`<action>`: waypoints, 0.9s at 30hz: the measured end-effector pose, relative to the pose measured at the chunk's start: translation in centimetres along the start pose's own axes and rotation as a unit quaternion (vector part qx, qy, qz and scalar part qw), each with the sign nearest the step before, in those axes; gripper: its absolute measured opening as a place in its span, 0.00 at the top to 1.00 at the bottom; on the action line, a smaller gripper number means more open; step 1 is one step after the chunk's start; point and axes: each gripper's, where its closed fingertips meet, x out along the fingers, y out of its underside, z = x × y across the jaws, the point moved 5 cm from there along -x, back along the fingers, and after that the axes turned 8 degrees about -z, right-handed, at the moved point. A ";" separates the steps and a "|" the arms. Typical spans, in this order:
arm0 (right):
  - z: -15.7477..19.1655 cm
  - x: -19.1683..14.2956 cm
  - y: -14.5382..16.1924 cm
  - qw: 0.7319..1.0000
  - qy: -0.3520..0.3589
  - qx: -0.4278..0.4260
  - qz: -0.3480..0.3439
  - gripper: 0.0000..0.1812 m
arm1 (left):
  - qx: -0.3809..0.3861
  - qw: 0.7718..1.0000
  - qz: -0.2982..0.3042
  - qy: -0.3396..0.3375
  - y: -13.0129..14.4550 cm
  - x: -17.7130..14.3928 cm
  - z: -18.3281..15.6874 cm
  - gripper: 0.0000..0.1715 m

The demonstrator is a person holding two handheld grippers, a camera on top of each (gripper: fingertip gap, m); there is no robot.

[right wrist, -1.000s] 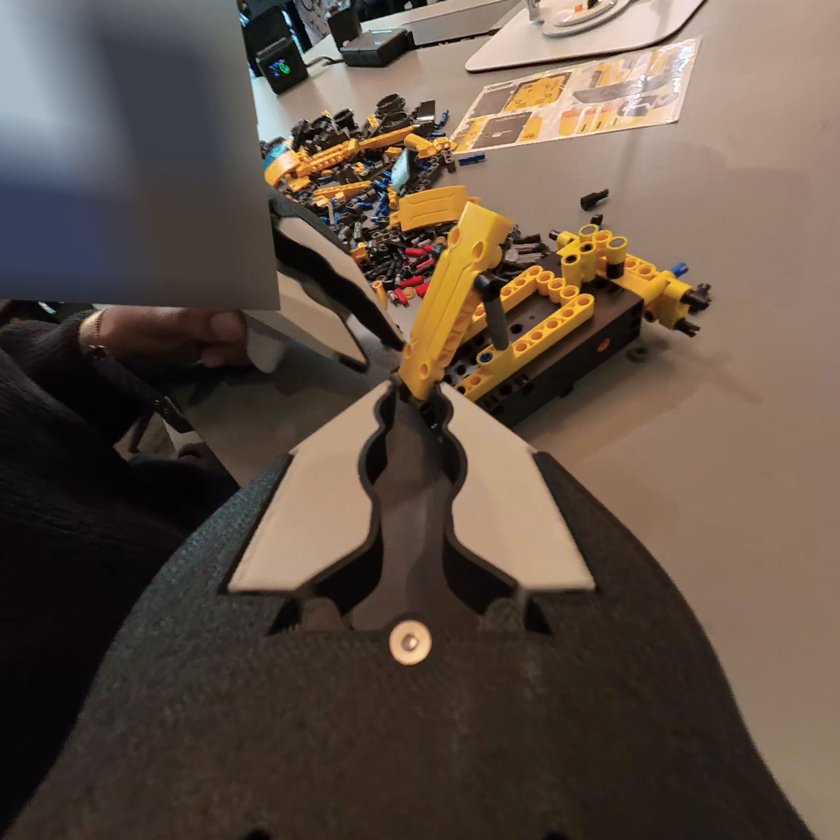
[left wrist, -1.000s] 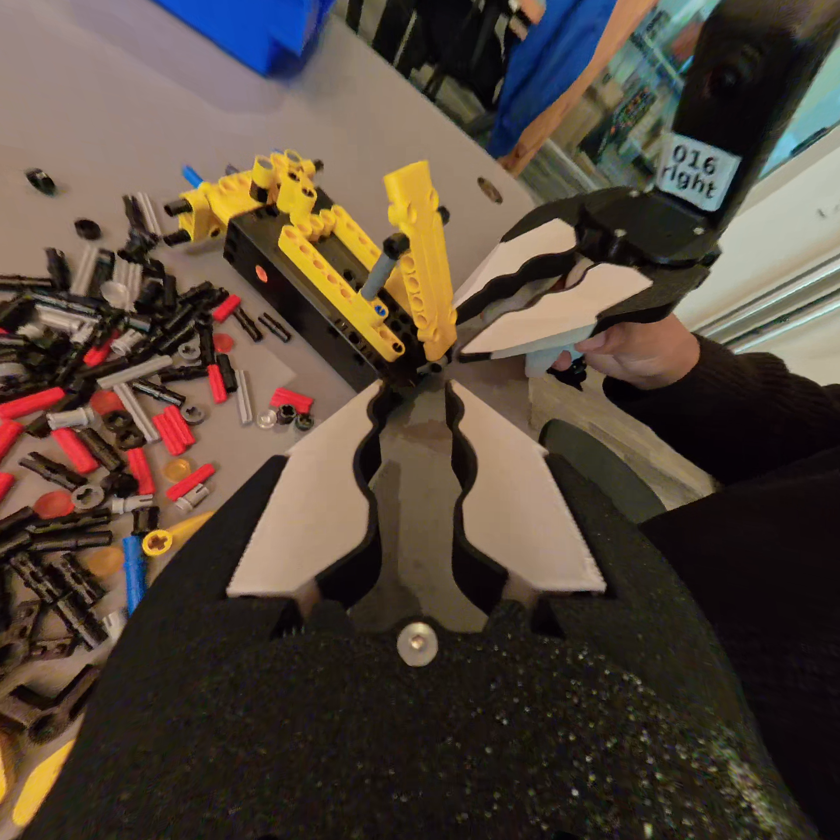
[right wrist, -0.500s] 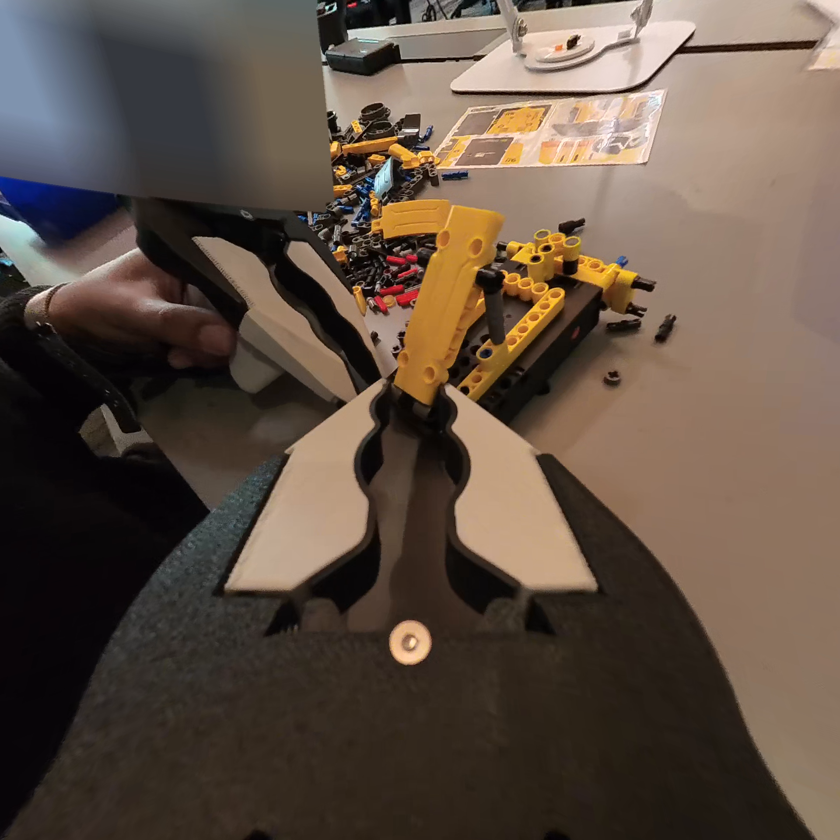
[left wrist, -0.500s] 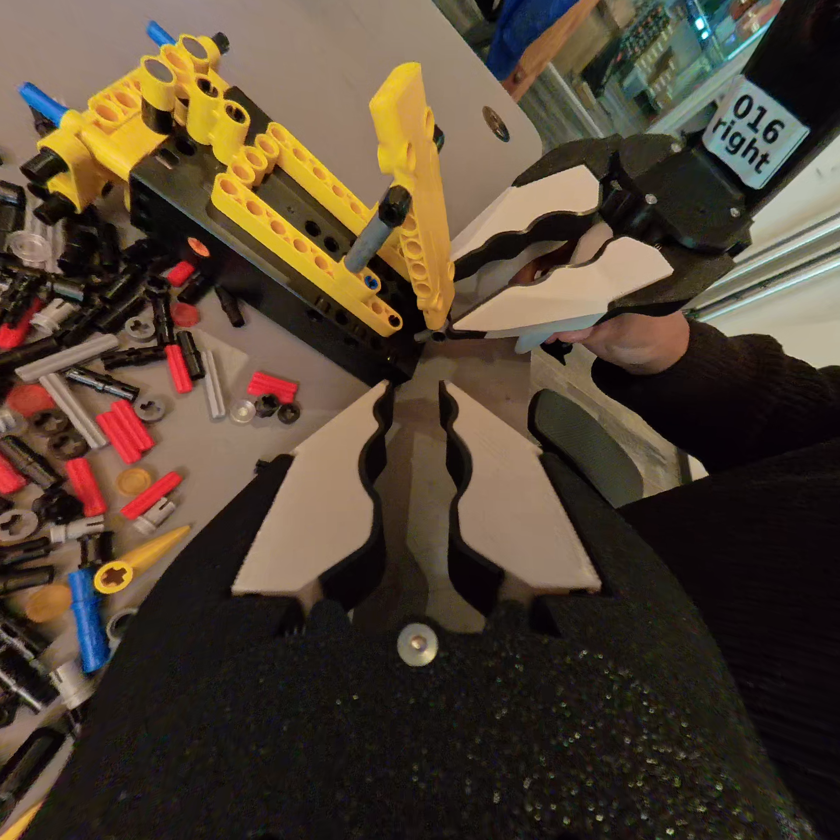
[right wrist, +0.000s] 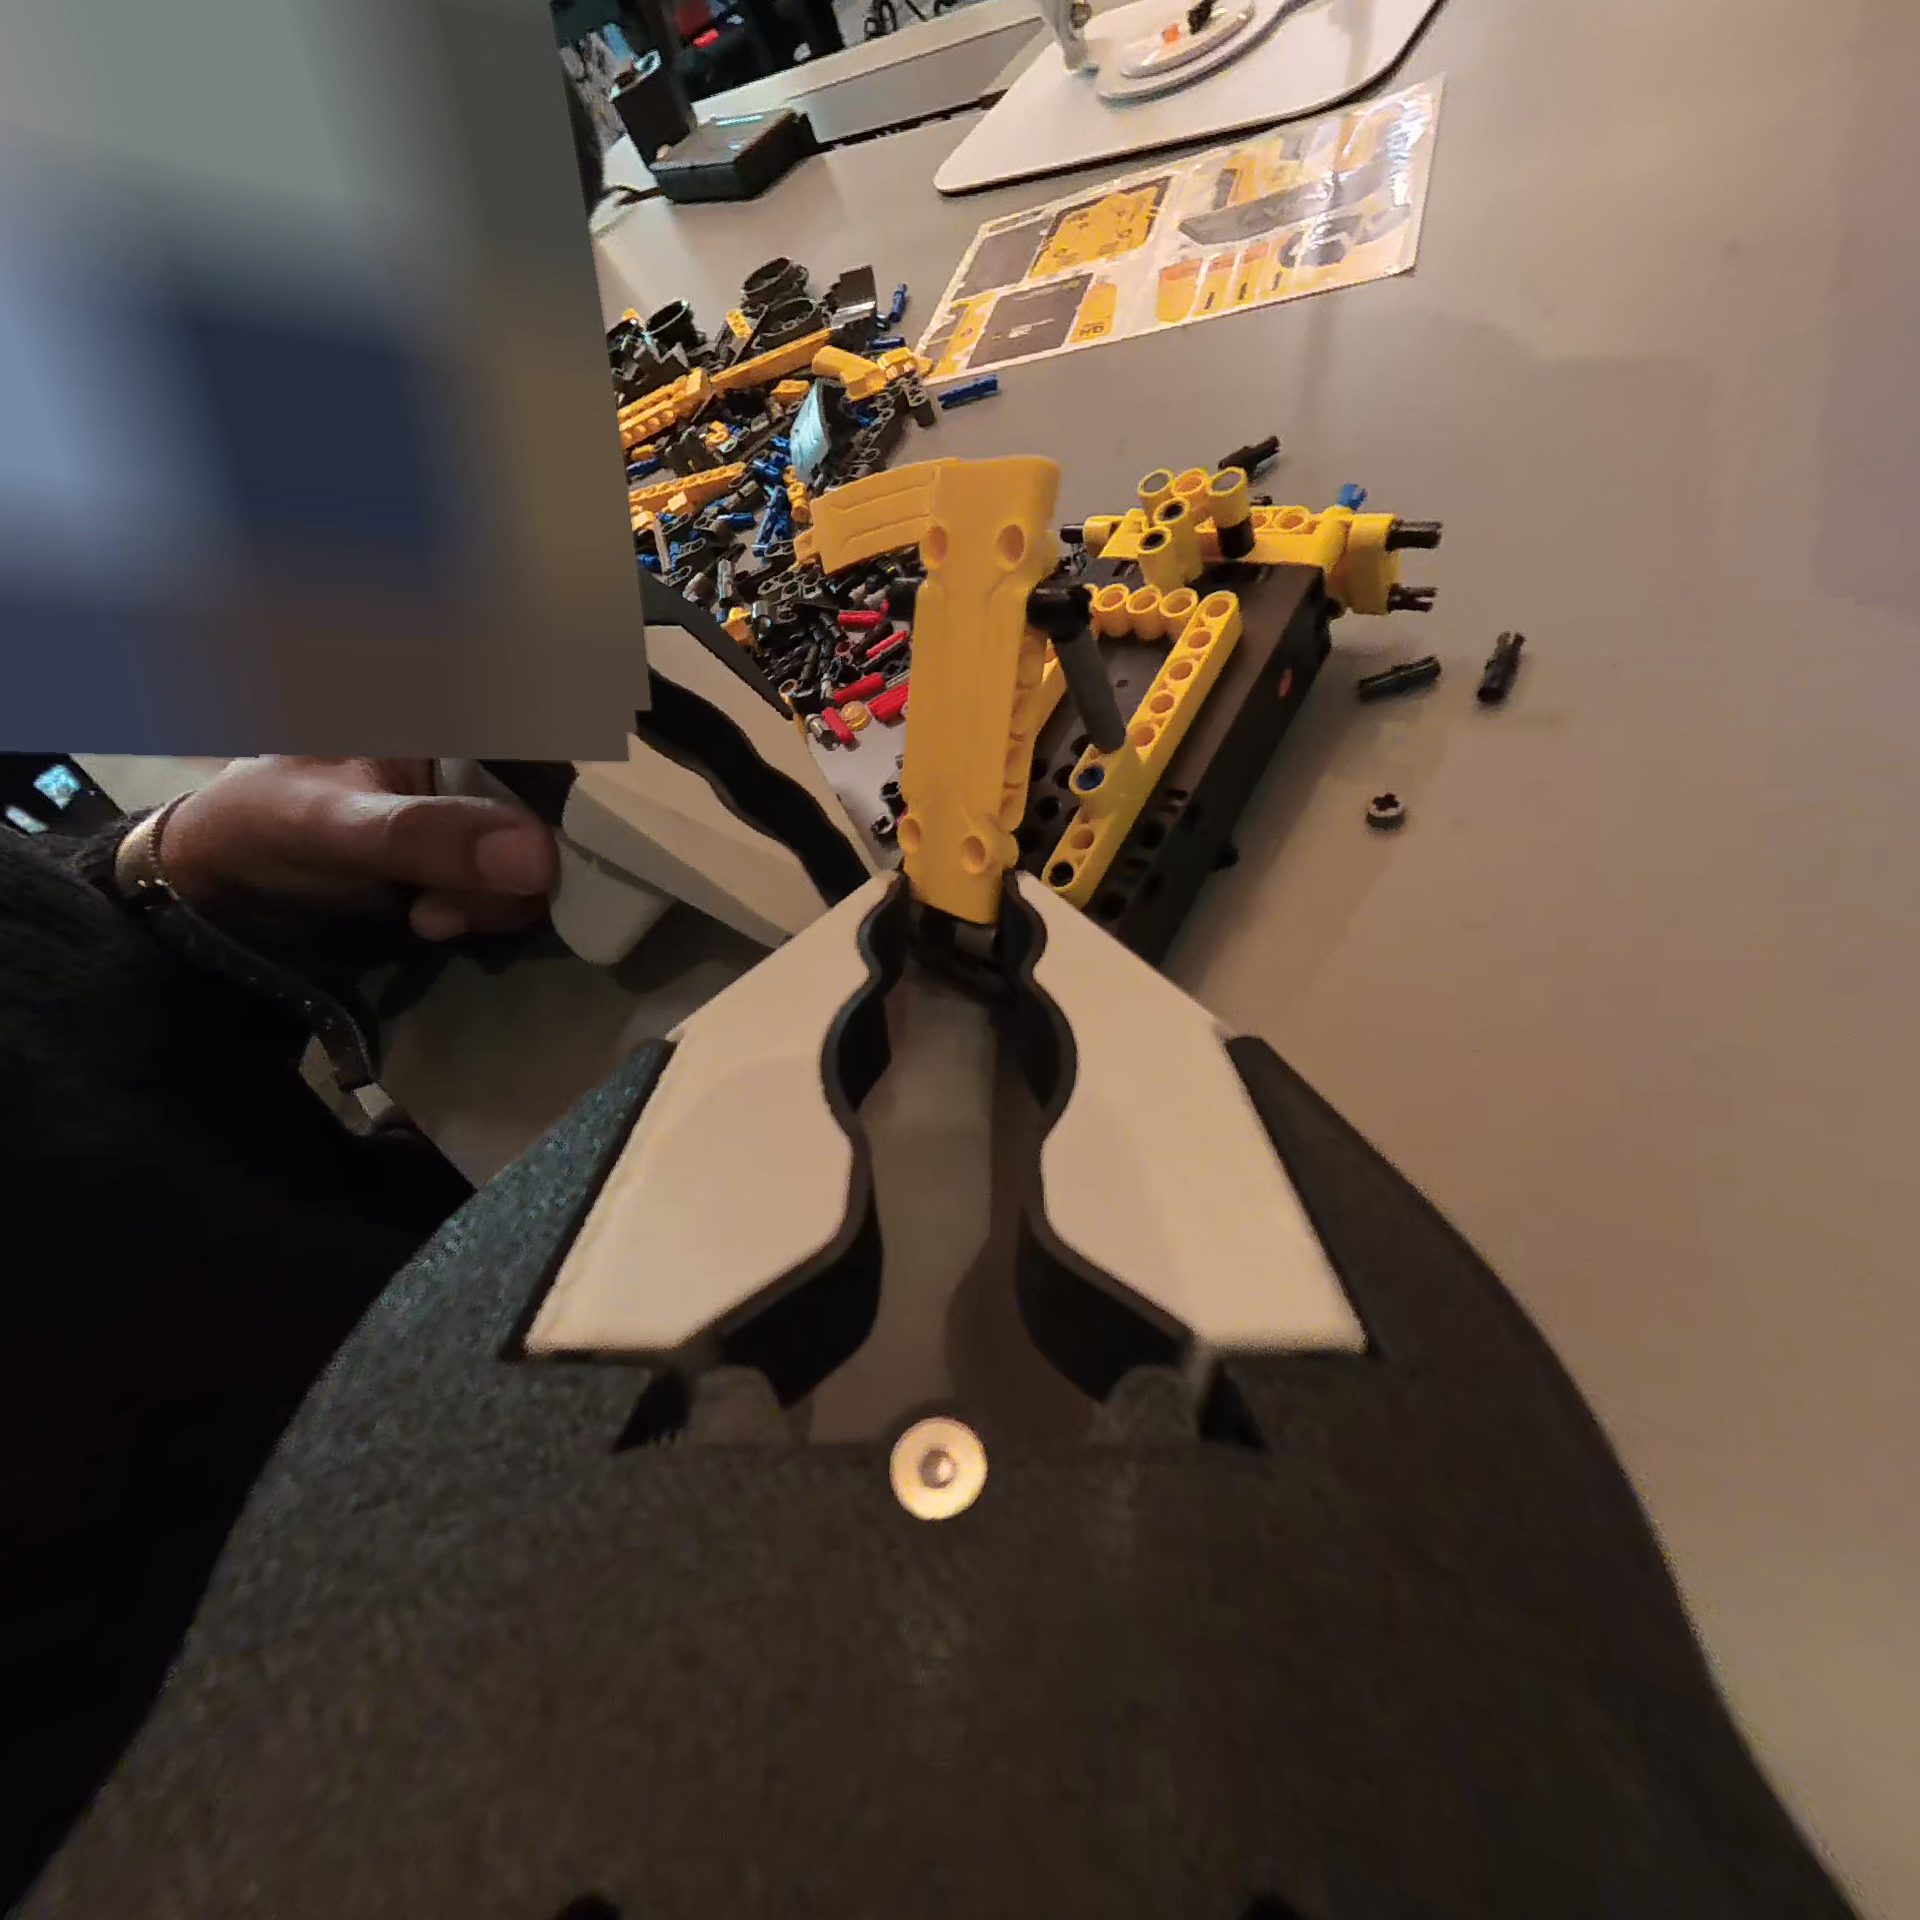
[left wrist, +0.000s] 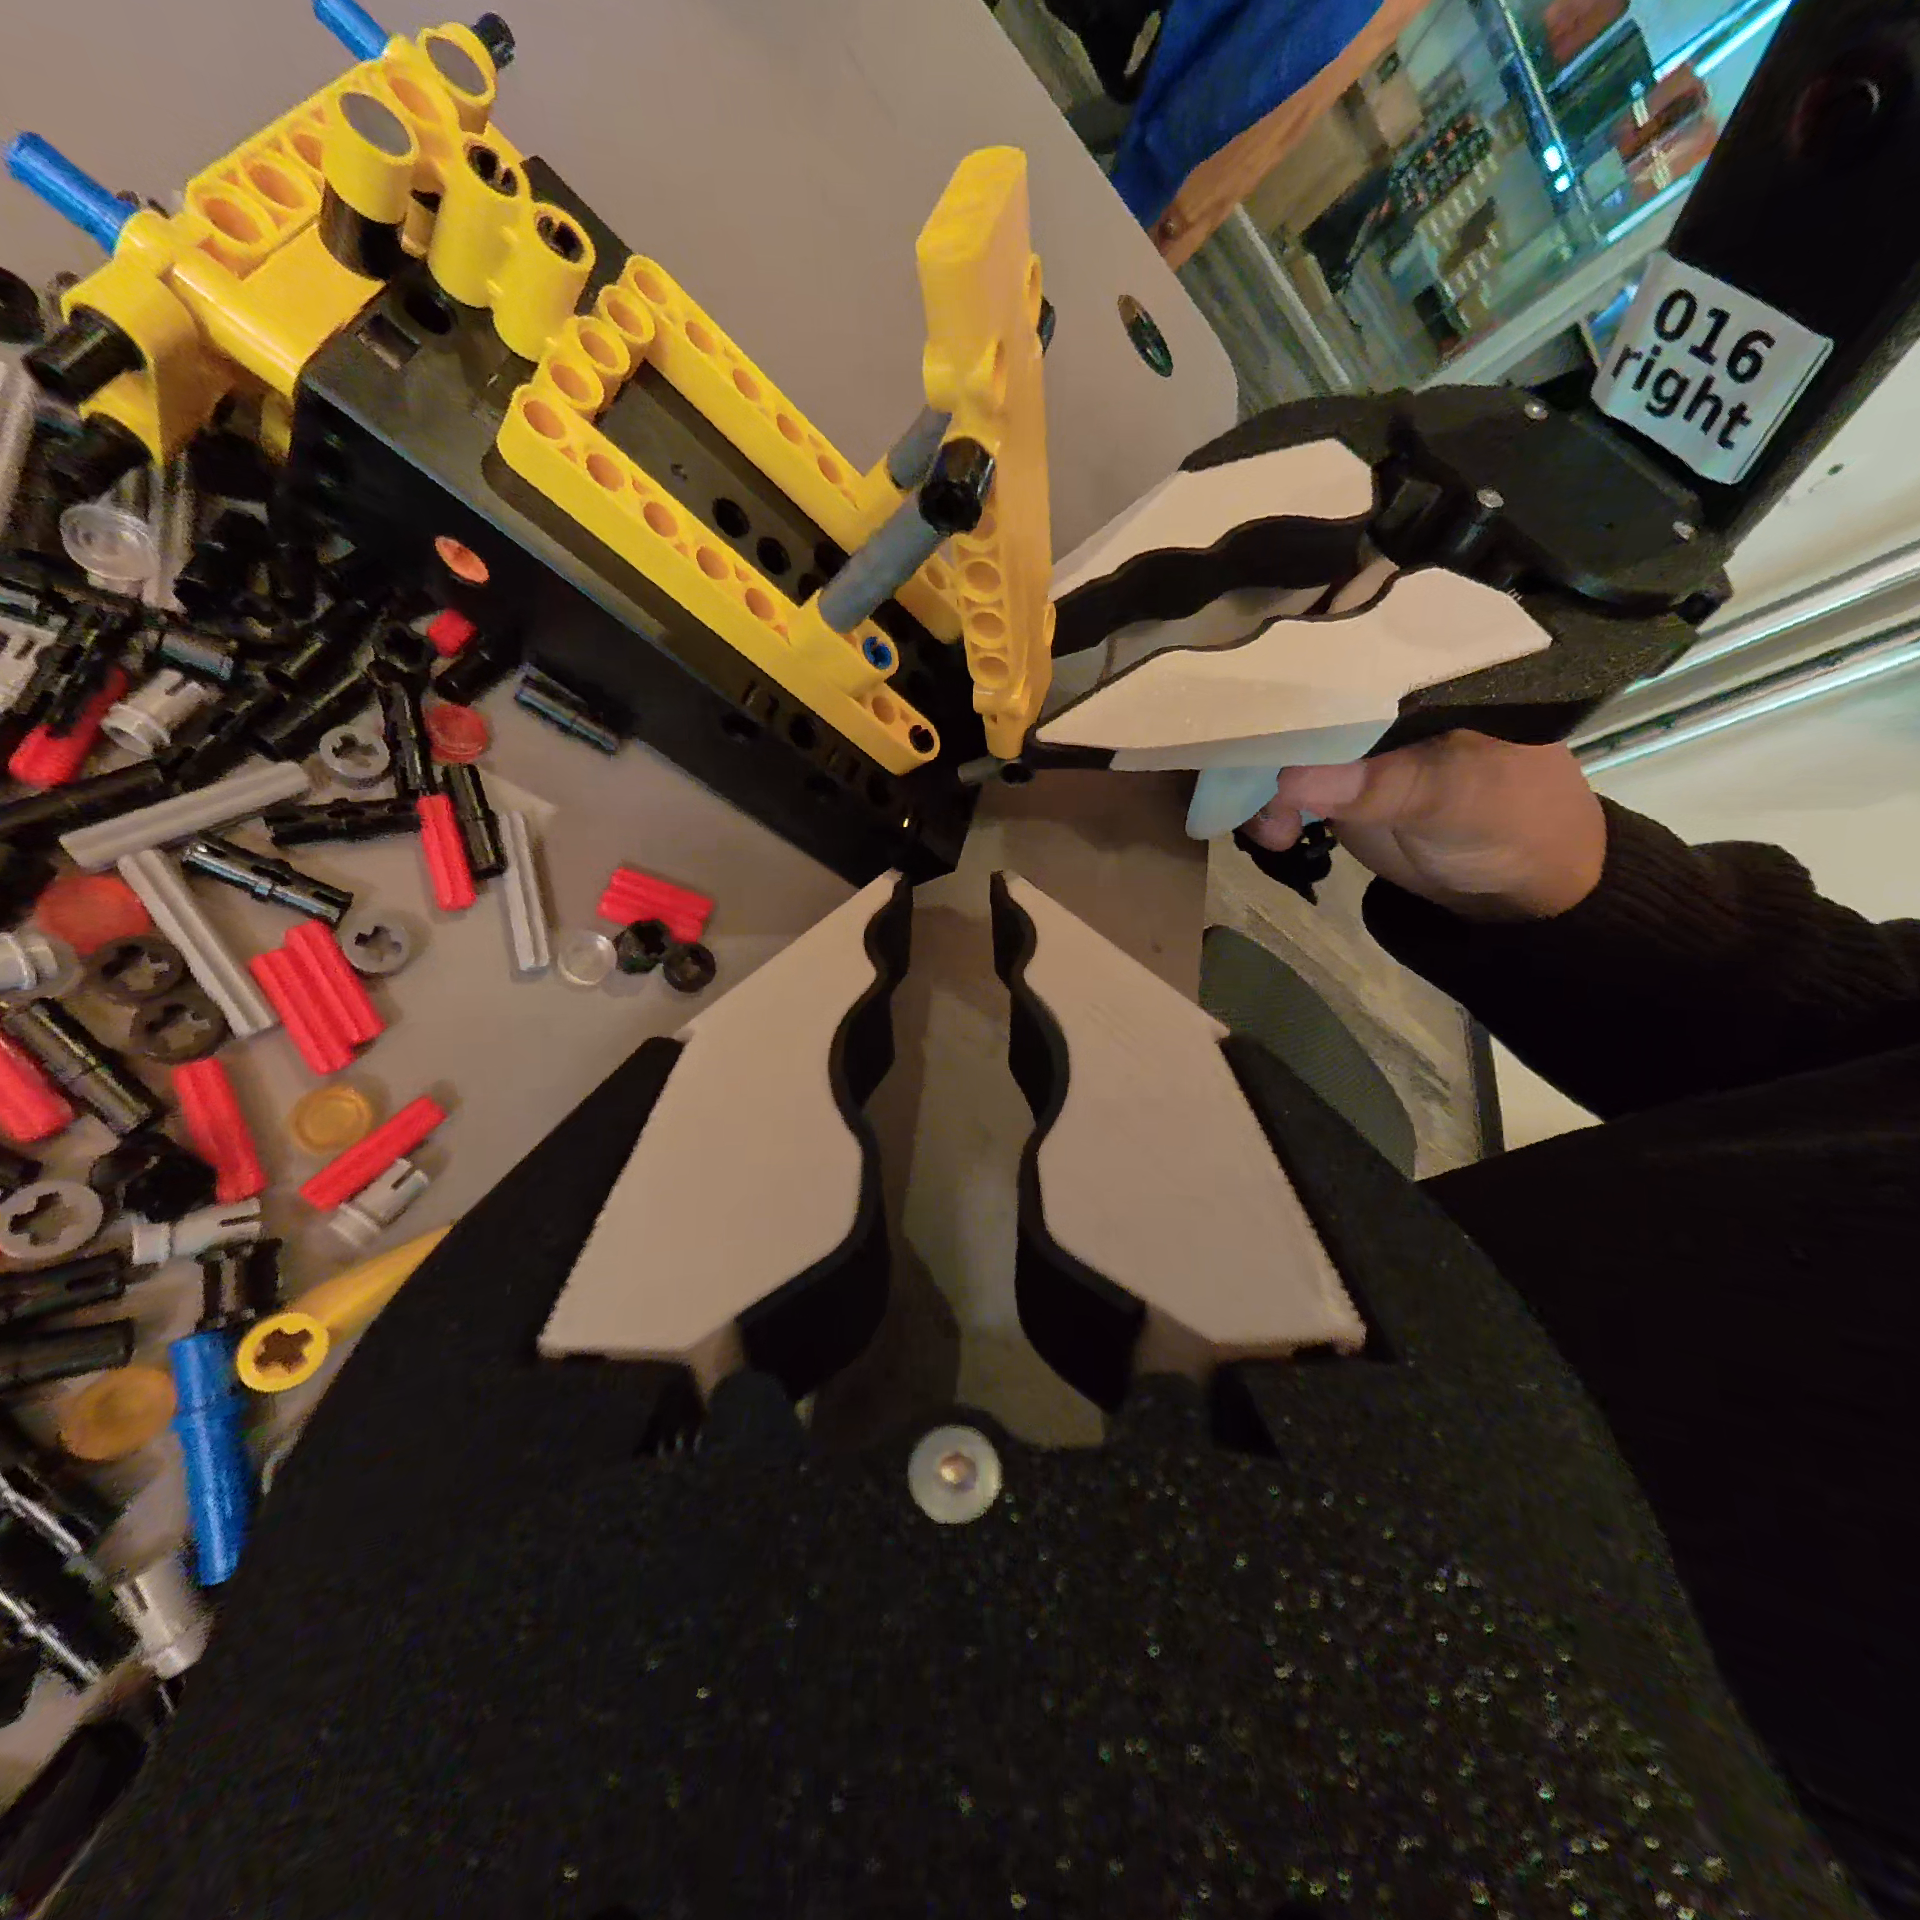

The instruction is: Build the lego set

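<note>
Right claw (right wrist: 951, 914) clenched on base of upright yellow plastic panel (right wrist: 977, 665) at 12 o'clock. Left claw (left wrist: 945, 894) released, tips by black-and-yellow brick assembly (left wrist: 623, 499). Loose pins (left wrist: 312, 997) unbuilt at 9 o'clock on grey surface (right wrist: 1558, 1039).

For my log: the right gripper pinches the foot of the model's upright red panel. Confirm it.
Not red: the panel is yellow, as the right wrist view shows. The right gripper does pinch its foot, and it stands upright on the model.
</note>
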 end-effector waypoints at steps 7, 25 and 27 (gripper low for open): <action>-0.1 0.1 0.0 1.000 0.014 0.025 -0.011 0.90 | 0.003 1.000 -0.002 -0.008 -0.2 0.1 0.2 0.93; -1.0 -3.3 1.2 0.979 0.190 -0.068 0.023 0.75 | 0.096 0.969 -0.180 -0.138 -8.0 -4.8 1.9 0.86; -0.5 -1.9 2.1 0.980 0.192 -0.037 0.034 0.75 | 0.104 0.956 -0.191 -0.195 -9.6 -5.0 4.0 0.85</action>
